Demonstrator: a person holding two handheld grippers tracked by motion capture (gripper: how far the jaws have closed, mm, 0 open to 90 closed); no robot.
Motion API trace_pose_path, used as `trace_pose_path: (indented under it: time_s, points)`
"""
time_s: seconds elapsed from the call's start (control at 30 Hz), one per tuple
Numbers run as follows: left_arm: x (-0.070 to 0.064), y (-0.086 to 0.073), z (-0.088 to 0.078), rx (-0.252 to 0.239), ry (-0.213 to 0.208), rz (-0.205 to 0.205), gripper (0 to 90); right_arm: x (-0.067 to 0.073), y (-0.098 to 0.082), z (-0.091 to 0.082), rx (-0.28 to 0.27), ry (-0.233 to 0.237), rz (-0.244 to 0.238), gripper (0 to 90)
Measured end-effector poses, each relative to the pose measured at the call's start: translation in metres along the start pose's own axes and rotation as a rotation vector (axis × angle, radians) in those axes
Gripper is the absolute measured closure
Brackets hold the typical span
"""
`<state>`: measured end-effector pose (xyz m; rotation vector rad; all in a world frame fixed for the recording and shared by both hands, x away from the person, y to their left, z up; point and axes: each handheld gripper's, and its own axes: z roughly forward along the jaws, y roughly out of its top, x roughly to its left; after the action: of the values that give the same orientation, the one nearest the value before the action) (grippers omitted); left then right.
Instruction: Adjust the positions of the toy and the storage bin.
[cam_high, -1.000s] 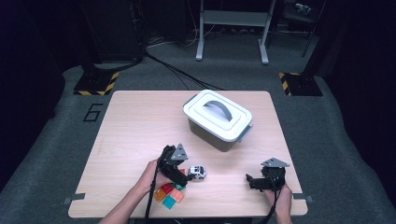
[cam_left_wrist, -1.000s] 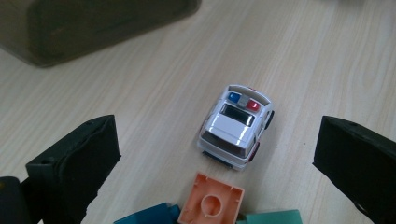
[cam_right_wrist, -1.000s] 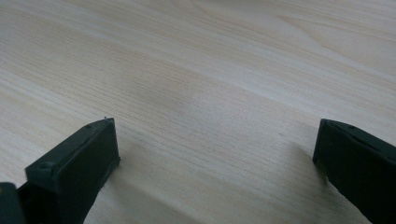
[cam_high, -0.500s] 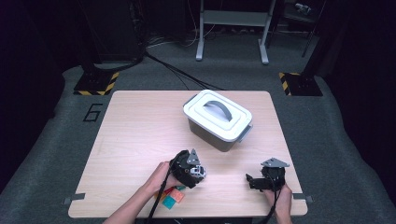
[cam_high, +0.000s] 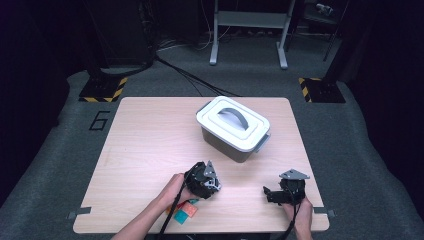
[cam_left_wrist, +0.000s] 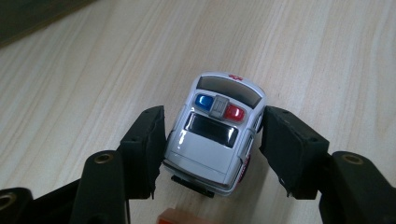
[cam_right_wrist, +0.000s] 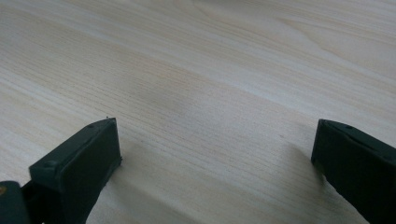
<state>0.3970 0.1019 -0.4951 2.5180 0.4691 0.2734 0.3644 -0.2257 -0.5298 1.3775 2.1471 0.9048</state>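
A white toy police car (cam_left_wrist: 212, 140) with a blue and red light bar stands on the wooden table (cam_high: 150, 135), nose away from the camera and slightly askew. My left gripper (cam_left_wrist: 215, 109) straddles it. Its jaws have just been closing, and both pads touch the car's sides. In the high view the left gripper (cam_high: 212, 186) sits near the table's front edge and covers the car. My right gripper (cam_right_wrist: 215, 123) is open over bare wood; in the high view the right gripper (cam_high: 270, 195) rests at the front right.
A white lidded box (cam_high: 232, 127) with a grey handle stands behind the grippers, right of centre. Coloured blocks (cam_high: 182, 210), orange and teal, lie just in front of the left hand. An orange block's edge (cam_left_wrist: 180, 218) shows below the car.
The left gripper moved right and down over the toy car, and its jaws came in from wide open to the car's sides. The right gripper stayed put.
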Motion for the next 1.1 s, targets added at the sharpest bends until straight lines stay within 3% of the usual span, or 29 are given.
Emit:
trace_pose_path:
  time_s: [0.07, 0.23, 0.4, 0.57, 0.7, 1.1]
  points:
    - [-0.001, -0.001, 0.0, -0.002, 0.033, 0.022, 45.0, 0.0, 0.0, 0.0, 0.0, -0.001, 0.001, 0.6]
    - [-0.003, 0.0, 0.0, -0.001, 0.039, 0.027, 46.8, 0.0, 0.0, -0.001, 0.002, -0.001, -0.001, 0.9]
    - [0.001, -0.002, -0.002, -0.035, 0.015, -0.002, 47.4, 0.0, 0.0, 0.0, 0.001, -0.002, -0.001, 1.0]
    - [0.001, -0.002, -0.007, -0.068, 0.015, -0.016, 47.5, 0.0, 0.0, 0.0, -0.002, -0.001, -0.004, 1.0]
    - [0.001, 0.0, -0.012, -0.072, 0.022, -0.004, 47.6, 0.0, 0.0, 0.0, -0.004, -0.003, -0.003, 1.0]
    - [0.002, 0.015, -0.043, -0.163, 0.045, 0.0, 47.6, 0.001, 0.0, 0.0, -0.004, -0.006, -0.002, 1.0]
